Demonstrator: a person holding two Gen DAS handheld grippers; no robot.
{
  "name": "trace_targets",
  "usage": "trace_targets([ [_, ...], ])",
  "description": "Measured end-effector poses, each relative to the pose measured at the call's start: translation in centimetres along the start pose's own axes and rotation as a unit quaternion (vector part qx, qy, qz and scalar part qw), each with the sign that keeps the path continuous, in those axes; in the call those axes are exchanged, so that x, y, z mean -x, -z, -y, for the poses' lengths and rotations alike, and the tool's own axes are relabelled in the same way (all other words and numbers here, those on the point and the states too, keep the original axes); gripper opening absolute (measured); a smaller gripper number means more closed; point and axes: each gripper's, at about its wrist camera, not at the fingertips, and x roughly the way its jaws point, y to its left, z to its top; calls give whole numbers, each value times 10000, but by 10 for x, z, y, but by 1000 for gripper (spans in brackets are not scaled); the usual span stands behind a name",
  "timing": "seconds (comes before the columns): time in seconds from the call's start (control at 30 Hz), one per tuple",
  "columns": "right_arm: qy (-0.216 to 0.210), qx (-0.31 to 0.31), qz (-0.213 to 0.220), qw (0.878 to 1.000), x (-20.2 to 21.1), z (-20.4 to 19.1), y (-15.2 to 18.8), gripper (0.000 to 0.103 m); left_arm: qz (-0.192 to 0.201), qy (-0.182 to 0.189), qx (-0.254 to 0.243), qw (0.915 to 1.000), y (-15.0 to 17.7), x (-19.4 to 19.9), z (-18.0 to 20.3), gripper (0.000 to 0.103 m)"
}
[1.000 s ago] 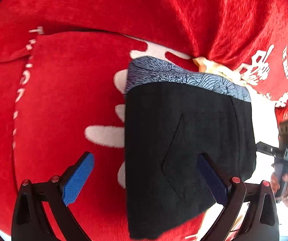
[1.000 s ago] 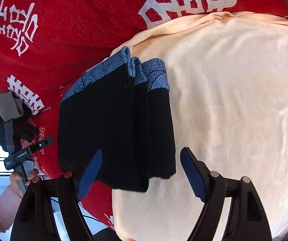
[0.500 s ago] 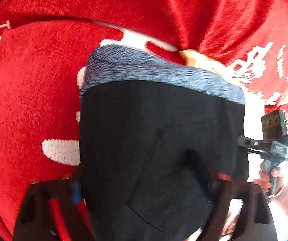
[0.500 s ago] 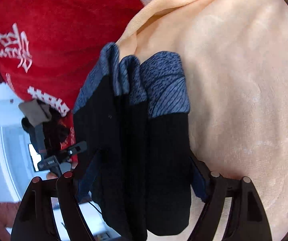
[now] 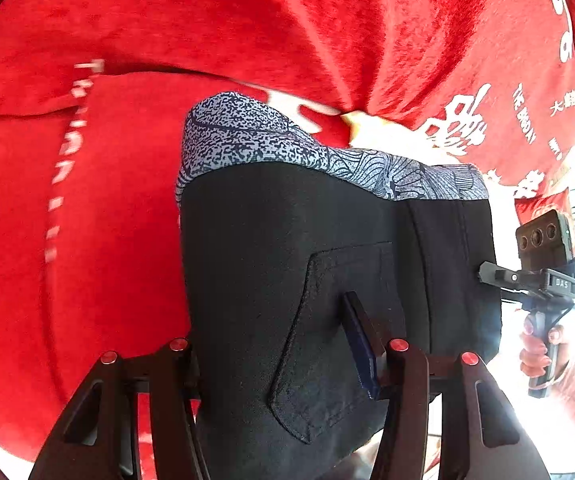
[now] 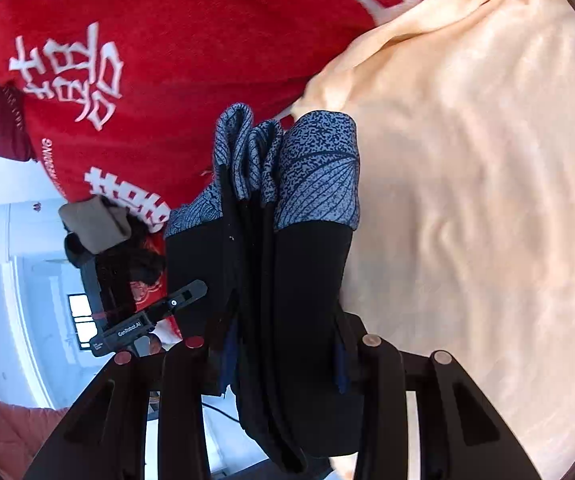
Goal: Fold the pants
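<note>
Pants [image 5: 327,248], folded in layers, sit between both closing grippers: left gripper [image 5: 283,356] and right gripper [image 6: 283,356] pads press the fabric.

Black pants [image 5: 271,240] w/ grey-blue speckled waistband [image 5: 247,140]; red blanket [image 5: 107,240], white lettering.

"GenRobot.AI" is printed in white on the black body of the left gripper [image 6: 127,330], seen at the left of the right wrist view. Big white Chinese characters are woven into the red blanket [image 6: 175,40] at the far left; they can't be made out for sure.
</note>
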Motion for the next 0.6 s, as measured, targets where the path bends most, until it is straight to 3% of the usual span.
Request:
trace_targets([
  [0.17,-275,-135,-95,9995,-36,-21,38,41,-49,-362,51,9993,28,19,-40,55],
  [0.23,-376,-250,-106,9989,-60,-28,53,41,-13,-623,33,9981,40,16,-60,62],
  [0.27,-414,-297,-119,9986,-67,-25,58,41,53,-912,-15,9958,46,12,-70,71],
  [0.33,-339,-324,-175,9987,-86,-23,66,41,78,-1571,-56,9875,53,-2,-86,73],
  [0.4,63,-245,-302,9992,-110,-23,69,41,243,-1664,152,9856,57,-6,-105,102],
  [0.5,991,-13,-448,9941,-128,-26,74,50,320,-1810,395,9822,57,2,-114,102],
  [0.6,1519,70,-365,9877,-120,-35,75,60,436,-2080,328,9766,58,18,-107,102],
])
